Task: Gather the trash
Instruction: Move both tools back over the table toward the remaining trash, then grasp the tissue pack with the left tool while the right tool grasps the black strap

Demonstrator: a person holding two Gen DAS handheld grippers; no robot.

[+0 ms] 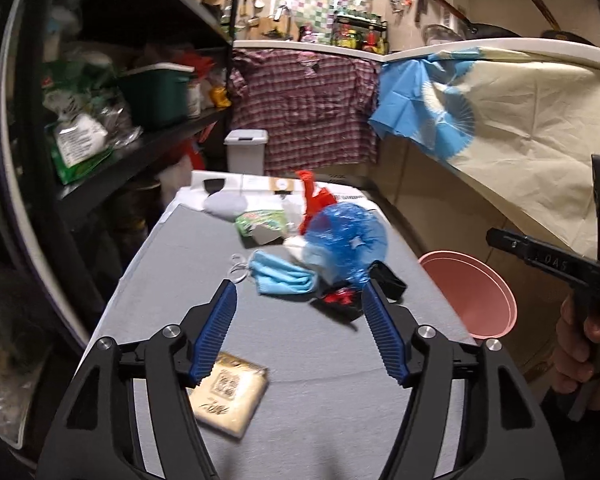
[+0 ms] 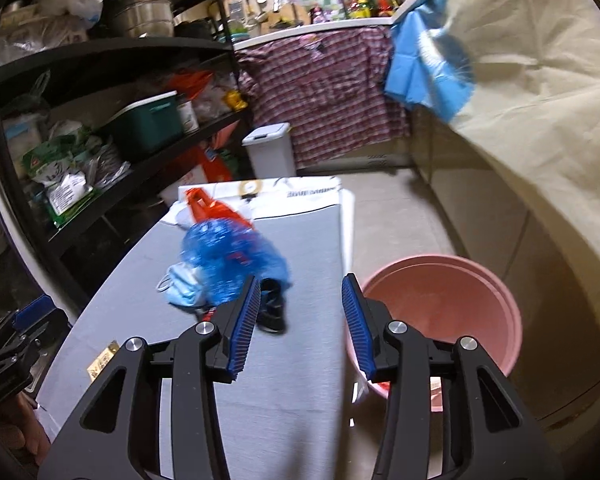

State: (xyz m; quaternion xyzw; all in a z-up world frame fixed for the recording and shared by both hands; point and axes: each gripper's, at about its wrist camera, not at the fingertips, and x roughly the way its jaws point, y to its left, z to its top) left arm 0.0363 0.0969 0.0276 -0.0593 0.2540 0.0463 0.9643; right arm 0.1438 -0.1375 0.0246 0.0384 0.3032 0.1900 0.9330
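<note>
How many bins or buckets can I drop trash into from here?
2: a pink bucket on the floor right of the grey table, and a white lidded bin beyond the table's far end. Others may be hidden.

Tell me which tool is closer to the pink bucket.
Right. The right tool hovers at the pink bucket rim; the left tool sits farther over the table, open.
</note>
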